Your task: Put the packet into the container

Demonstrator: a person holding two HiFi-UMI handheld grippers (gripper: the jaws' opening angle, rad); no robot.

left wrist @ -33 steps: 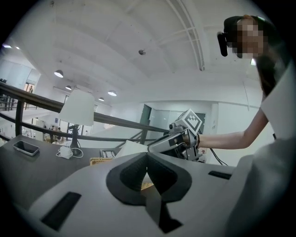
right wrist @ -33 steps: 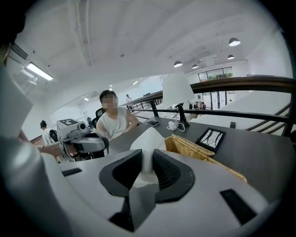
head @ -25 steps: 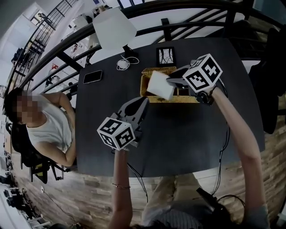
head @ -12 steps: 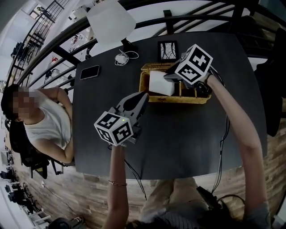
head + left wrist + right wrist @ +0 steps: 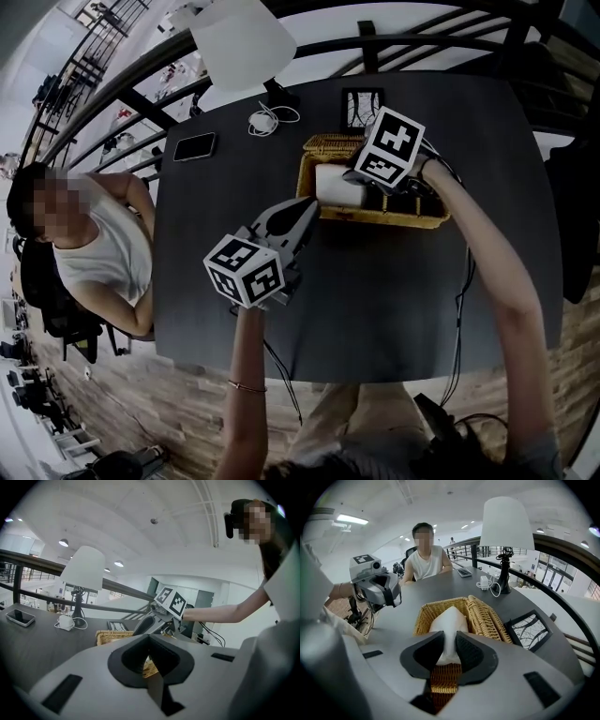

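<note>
Left gripper [image 5: 307, 208]: carried on the left forearm [image 5: 246, 375], which extends forward. It points slightly below level, and its fingers [image 5: 176, 660] are closed together with nothing between them.

Right gripper [image 5: 354, 178]: carried on the outstretched right arm [image 5: 487, 272], with the wrist pitched steeply downward. Its fingers [image 5: 419, 656] are partly apart and clamp both sides of the white packet [image 5: 449, 620]. The marker cube on each gripper faces upward.
</note>
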